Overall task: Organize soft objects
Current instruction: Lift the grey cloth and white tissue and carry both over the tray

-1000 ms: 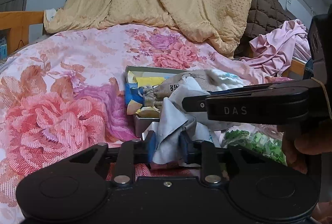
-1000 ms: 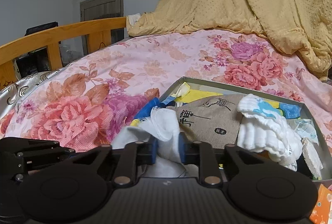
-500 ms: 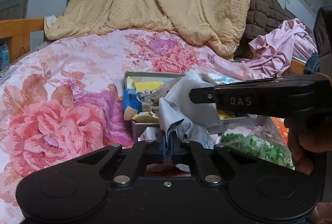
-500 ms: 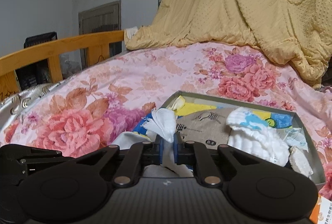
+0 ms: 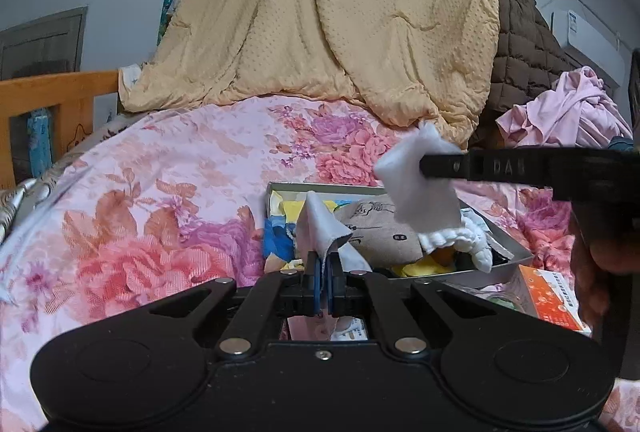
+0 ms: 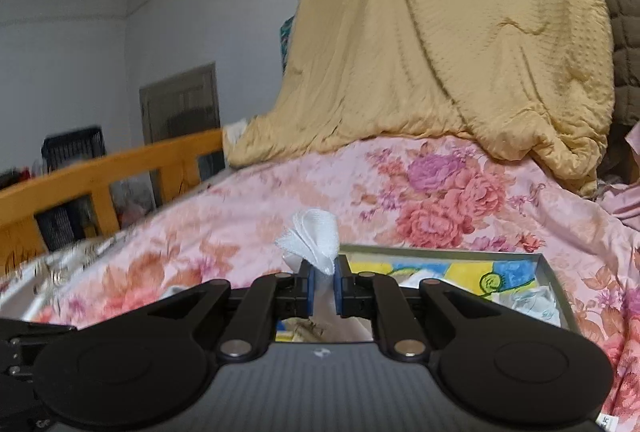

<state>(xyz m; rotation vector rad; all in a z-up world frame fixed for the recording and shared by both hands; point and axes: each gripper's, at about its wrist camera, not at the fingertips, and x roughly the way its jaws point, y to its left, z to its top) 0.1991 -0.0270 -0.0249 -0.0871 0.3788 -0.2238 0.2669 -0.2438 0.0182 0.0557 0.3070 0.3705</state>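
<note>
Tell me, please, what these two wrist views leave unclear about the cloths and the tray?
- White cloth: right wrist view, lower part hidden behind the right gripper.
- Tray: right wrist view, near half covered by the gripper body.
- Grey cloth: left wrist view, its extent below the left gripper is hidden.

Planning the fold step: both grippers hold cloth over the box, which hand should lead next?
Probably right: the right gripper pinches the white cloth raised clear of the box; the left gripper grips only a grey corner.
</note>
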